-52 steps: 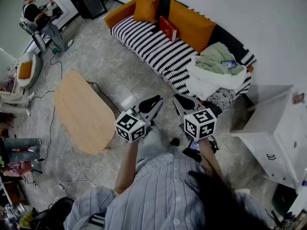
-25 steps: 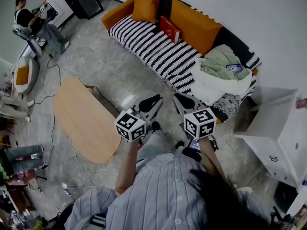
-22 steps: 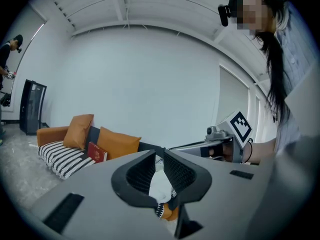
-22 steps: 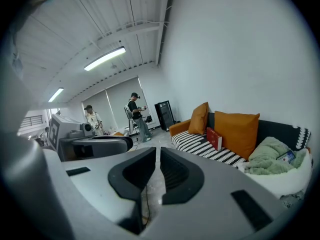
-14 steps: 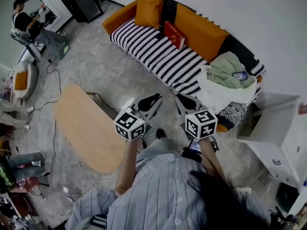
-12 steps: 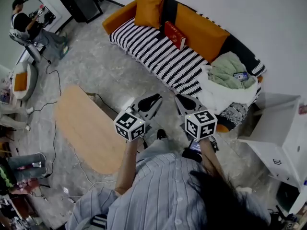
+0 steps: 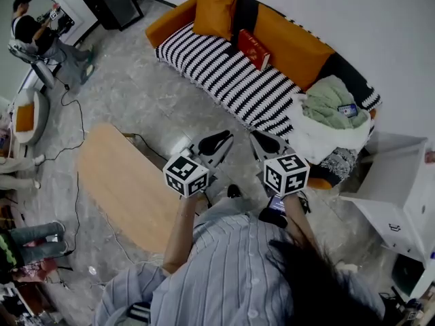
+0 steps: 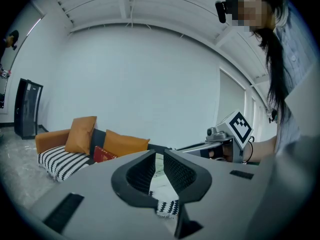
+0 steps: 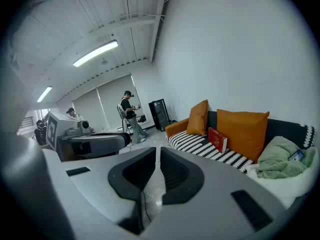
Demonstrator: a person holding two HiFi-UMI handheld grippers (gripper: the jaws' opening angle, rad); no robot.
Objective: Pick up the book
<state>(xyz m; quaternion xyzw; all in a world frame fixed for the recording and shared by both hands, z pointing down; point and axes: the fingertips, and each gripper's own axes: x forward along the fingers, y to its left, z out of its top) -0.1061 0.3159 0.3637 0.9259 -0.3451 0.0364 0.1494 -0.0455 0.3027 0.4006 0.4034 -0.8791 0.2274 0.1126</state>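
Red book leans upright against the orange backrest of the striped sofa, at about 12 o'clock in the head view and well apart from both grippers. Left gripper and right gripper are side by side near centre, pointing toward the sofa, each with jaws pressed together and holding nothing. Wooden table is on the floor at 9 o'clock, green blanket on the sofa's end at 2 o'clock.
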